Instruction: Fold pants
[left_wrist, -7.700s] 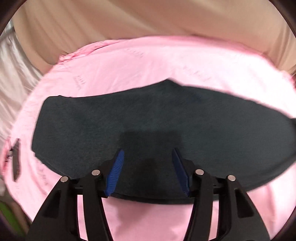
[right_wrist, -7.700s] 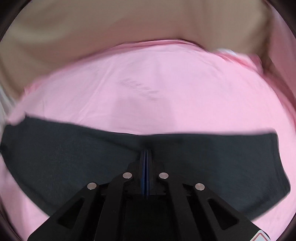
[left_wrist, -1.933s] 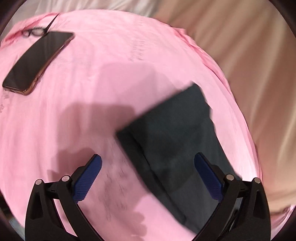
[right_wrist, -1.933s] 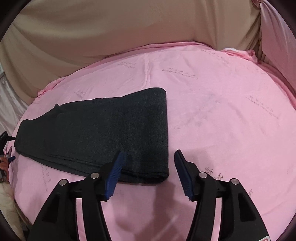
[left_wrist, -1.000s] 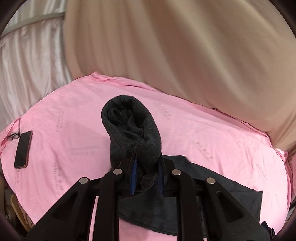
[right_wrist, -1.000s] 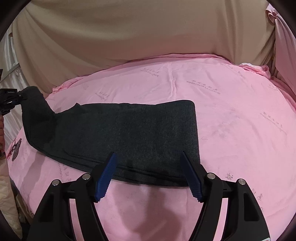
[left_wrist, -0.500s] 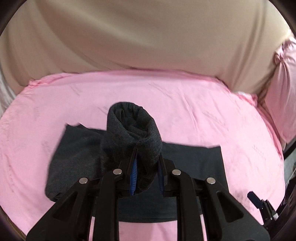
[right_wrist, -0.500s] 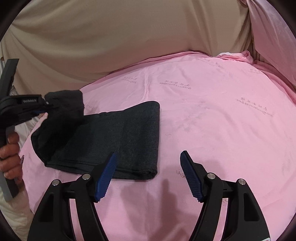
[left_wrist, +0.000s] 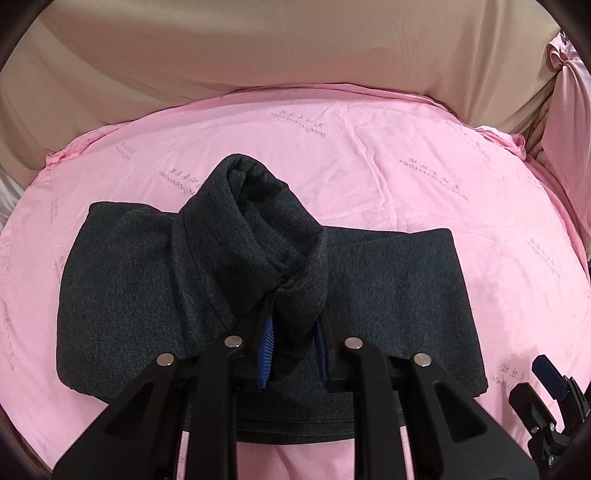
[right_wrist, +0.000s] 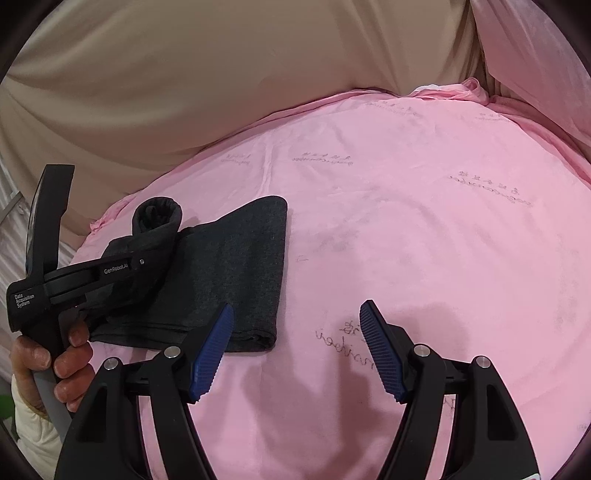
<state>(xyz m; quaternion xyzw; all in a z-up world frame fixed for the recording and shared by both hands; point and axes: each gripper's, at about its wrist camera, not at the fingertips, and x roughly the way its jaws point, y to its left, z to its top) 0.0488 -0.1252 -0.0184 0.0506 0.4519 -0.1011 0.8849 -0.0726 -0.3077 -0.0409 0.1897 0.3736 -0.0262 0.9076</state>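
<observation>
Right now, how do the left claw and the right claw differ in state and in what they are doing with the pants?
The left claw is shut on a bunched end of the dark pants, lifted over the folded part; the right claw stands open with nothing between its pads. The left claw is over the pants, while the right claw hovers over bare pink sheet beside their folded edge. Both are black with blue ribbed pads and point down toward the bed.

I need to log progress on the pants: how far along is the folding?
Done: dark grey knit pants lie as a folded band on the pink sheet. In hand: left gripper clamps one bunched end above the band. Left: lay it down; right gripper open, empty.
</observation>
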